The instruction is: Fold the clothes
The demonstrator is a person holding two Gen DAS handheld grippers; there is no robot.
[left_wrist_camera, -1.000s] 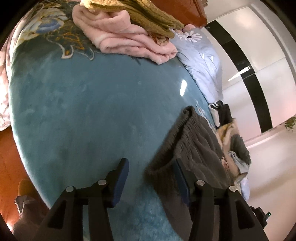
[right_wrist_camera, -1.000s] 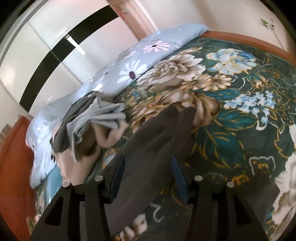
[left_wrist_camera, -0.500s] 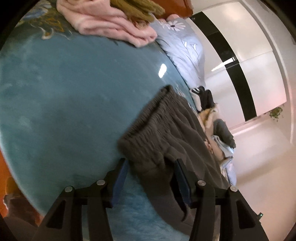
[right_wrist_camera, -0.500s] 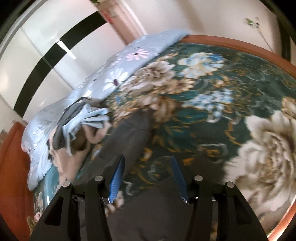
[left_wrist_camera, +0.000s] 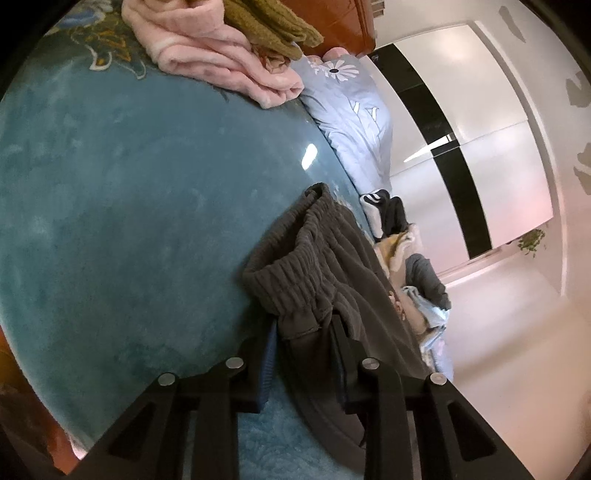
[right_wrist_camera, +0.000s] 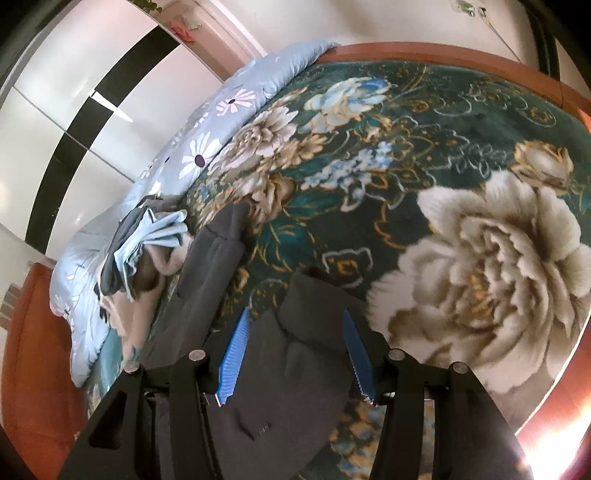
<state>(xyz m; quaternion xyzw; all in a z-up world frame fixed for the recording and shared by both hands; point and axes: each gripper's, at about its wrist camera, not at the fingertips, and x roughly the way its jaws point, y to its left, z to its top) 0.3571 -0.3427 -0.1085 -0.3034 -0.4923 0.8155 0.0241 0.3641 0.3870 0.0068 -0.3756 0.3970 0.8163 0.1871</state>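
Observation:
Dark grey trousers point(left_wrist_camera: 328, 266) lie on a teal blanket point(left_wrist_camera: 129, 192), their elastic waistband bunched up. My left gripper point(left_wrist_camera: 304, 332) has narrowed onto the waistband corner and pinches the cloth. In the right wrist view the same grey trousers point(right_wrist_camera: 295, 354) lie over a floral bedspread point(right_wrist_camera: 424, 155), one leg point(right_wrist_camera: 214, 258) stretching away. My right gripper point(right_wrist_camera: 295, 332) is open, its blue pads on either side of the leg end, the cloth lying between them.
A pile of pink point(left_wrist_camera: 221, 62) and olive point(left_wrist_camera: 273, 22) clothes sits at the far end of the bed. A heap of unfolded clothes point(right_wrist_camera: 144, 251) lies beside the trousers. A light blue daisy quilt point(right_wrist_camera: 229, 110) edges the bed, with a wooden frame point(right_wrist_camera: 480, 66).
My left gripper moved onto the waistband and closed on it. My right gripper advanced down to the trouser leg end, which now lies between its open fingers.

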